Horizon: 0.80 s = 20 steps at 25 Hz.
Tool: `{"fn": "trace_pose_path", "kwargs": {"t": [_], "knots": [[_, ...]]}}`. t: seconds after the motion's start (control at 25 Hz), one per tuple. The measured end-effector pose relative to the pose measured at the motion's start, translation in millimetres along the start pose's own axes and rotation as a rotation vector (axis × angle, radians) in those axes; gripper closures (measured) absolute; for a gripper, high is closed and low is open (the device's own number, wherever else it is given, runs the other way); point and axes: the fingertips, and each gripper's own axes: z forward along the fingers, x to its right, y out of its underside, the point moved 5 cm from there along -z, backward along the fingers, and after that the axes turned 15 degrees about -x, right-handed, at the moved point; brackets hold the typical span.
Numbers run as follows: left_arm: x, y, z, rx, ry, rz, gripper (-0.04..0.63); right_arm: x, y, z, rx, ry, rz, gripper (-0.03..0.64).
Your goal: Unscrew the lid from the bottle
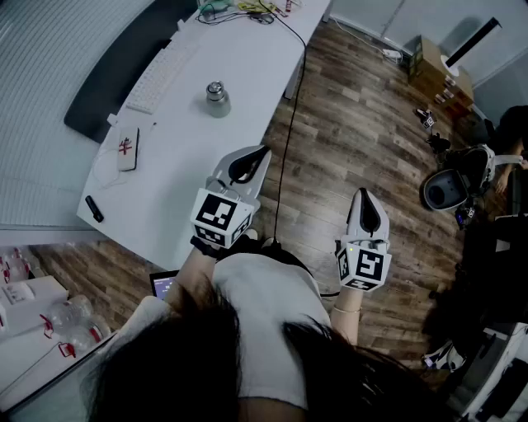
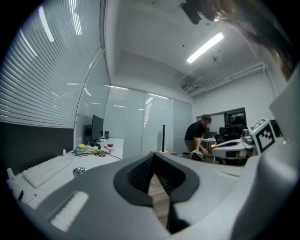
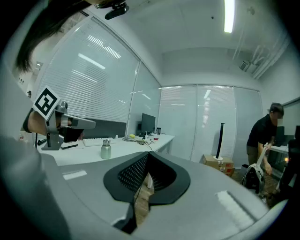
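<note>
A small steel bottle (image 1: 216, 99) with its lid on stands upright on the white desk (image 1: 190, 181), a little beyond the middle. My left gripper (image 1: 254, 158) is shut and empty; it hovers over the desk's near right edge and points level toward the bottle, well short of it. My right gripper (image 1: 365, 202) is also shut with nothing in it, out over the wooden floor to the right of the desk. The right gripper view has the bottle (image 3: 106, 149) at left. In the left gripper view only the top of the bottle (image 2: 78, 170) peeks over the jaw.
A white keyboard (image 1: 161, 78) lies left of the bottle. A phone (image 1: 128, 148) and a small black item (image 1: 94, 208) lie nearer the desk's near corner. Tangled cables (image 1: 239, 10) sit at the far end. Cardboard boxes (image 1: 433, 70) and a person (image 2: 197, 136) are across the room.
</note>
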Motion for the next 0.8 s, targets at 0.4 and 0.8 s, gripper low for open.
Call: {"fn": "trace_pose_path", "kwargs": {"t": [0.4,0.8], "knots": [[10.6,2.5,2.4,0.014,0.010,-0.032,0.534,11.8,6.6,-9.6,0.013,-0.014,0.050,0.611],[-7.4,4.8,35.8,-0.008,0.002,-0.049,0.502,26.8,6.5,22.7,-0.012,-0.032,0.081,0.536]]}}
